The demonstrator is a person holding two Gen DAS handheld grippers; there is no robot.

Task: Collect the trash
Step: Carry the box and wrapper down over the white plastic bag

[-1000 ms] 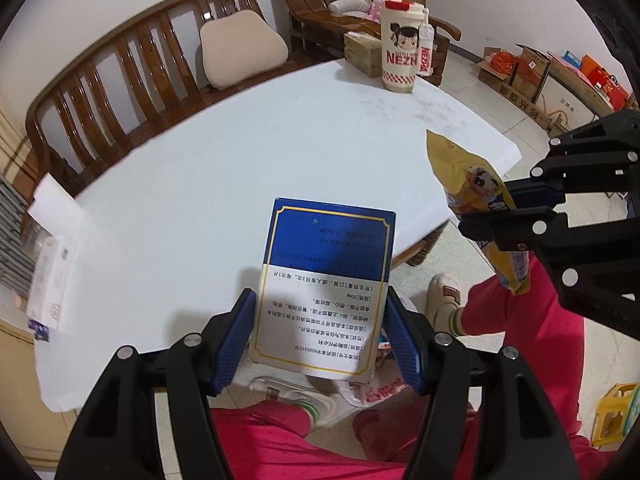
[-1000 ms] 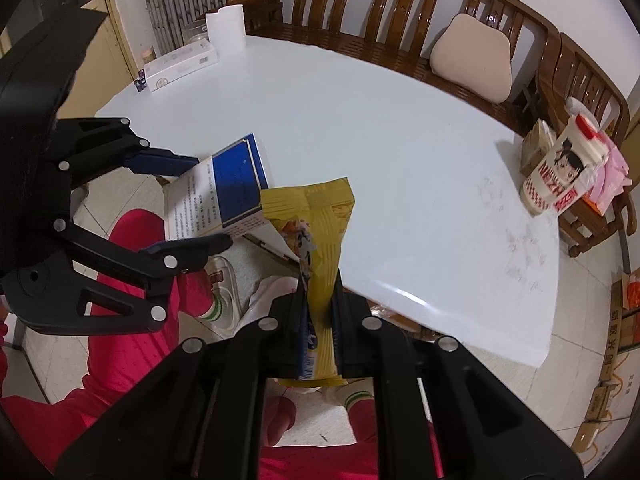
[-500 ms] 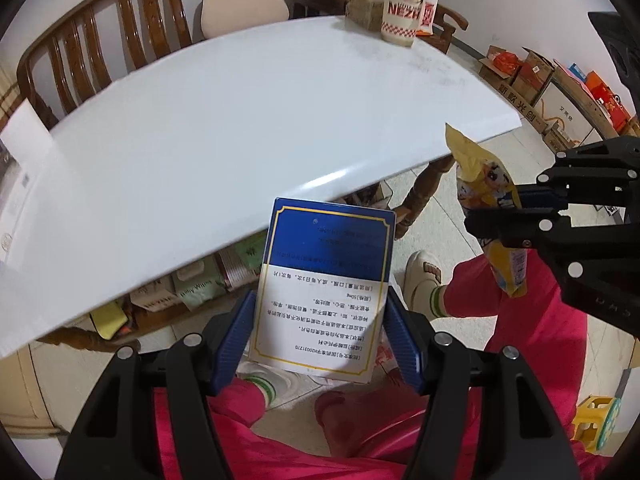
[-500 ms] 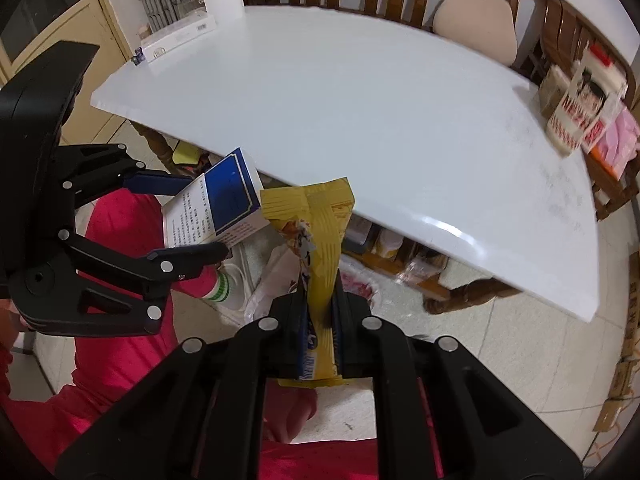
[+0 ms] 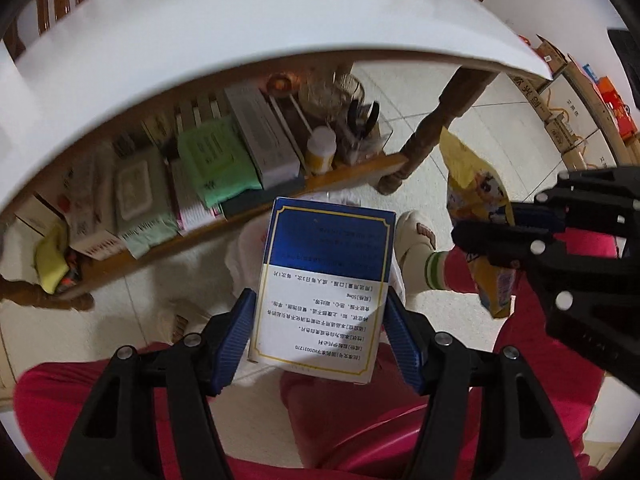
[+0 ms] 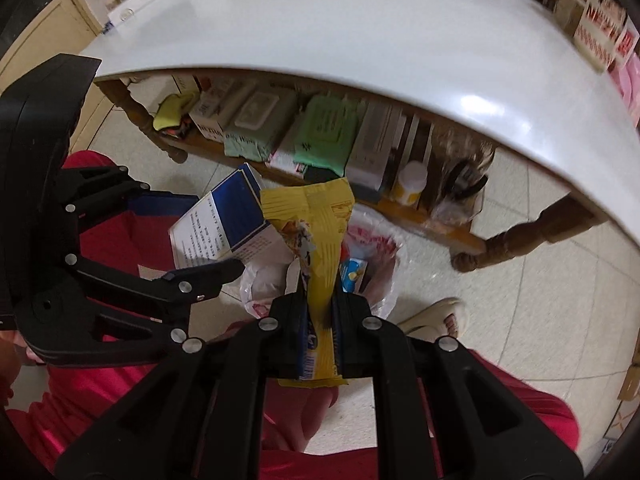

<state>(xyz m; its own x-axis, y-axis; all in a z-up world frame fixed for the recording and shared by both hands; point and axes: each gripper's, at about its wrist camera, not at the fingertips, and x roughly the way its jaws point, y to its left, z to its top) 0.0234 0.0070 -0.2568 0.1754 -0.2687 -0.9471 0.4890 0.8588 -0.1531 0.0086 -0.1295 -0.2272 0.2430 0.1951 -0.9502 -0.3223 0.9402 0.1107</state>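
Observation:
My left gripper (image 5: 318, 330) is shut on a blue and white box (image 5: 326, 292) with printed text, its blue pads pressing both sides. My right gripper (image 6: 318, 308) is shut on a yellow snack wrapper (image 6: 316, 240) that stands up between its jaws. Both point down below the table's edge, over a white plastic trash bag (image 6: 384, 276) on the floor that holds some rubbish. The wrapper (image 5: 480, 200) and the right gripper (image 5: 532, 236) show at the right of the left wrist view. The box (image 6: 224, 224) and left gripper (image 6: 172, 240) appear left in the right wrist view.
The white table top (image 5: 240, 32) curves overhead. Under it a wooden shelf (image 5: 352, 168) carries wipes packs, boxes and a small bottle (image 5: 320, 150). A turned table leg (image 6: 516, 244) stands to the right. A person's red trousers (image 5: 360, 420) and slippered foot (image 5: 416, 236) are below.
Both grippers have sunk from above the table top to below its edge, still holding the box and wrapper. The shelf under the table and the trash bag have come into view.

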